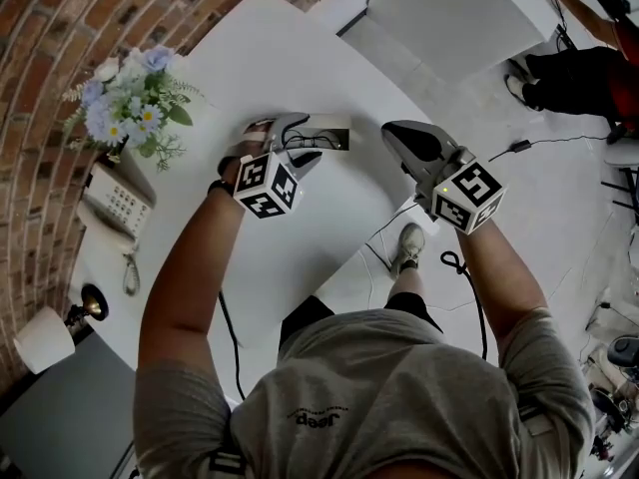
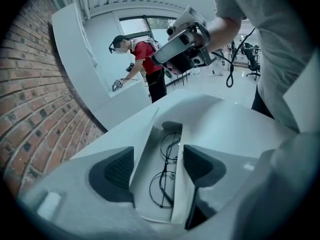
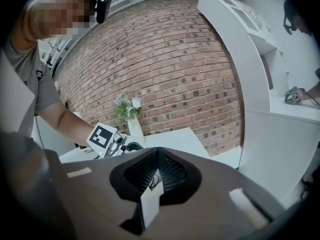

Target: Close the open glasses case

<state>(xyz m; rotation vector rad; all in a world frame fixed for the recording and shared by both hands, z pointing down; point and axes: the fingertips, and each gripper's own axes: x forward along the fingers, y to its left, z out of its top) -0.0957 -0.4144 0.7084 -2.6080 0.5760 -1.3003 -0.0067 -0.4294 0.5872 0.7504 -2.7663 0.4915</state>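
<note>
The white glasses case (image 1: 331,133) lies open on the white table (image 1: 300,257), with thin wire-framed glasses (image 2: 162,184) inside. My left gripper (image 1: 305,140) straddles the case. In the left gripper view its dark pads (image 2: 117,169) rest against the outsides of the two raised side flaps (image 2: 144,154), so the left gripper (image 2: 157,166) is shut on the case. My right gripper (image 1: 391,130) hovers just right of the case and looks apart from it. Its jaws (image 3: 157,159) are shut, with a narrow white strip (image 3: 150,204) in the seam; I cannot tell what it is.
A vase of flowers (image 1: 130,103), a desk phone (image 1: 115,203) and a small lamp (image 1: 50,337) stand along the table's left side by the brick wall. A white counter (image 1: 449,8) lies beyond. A person in red (image 2: 145,59) stands there. A cable (image 1: 459,267) hangs near my right arm.
</note>
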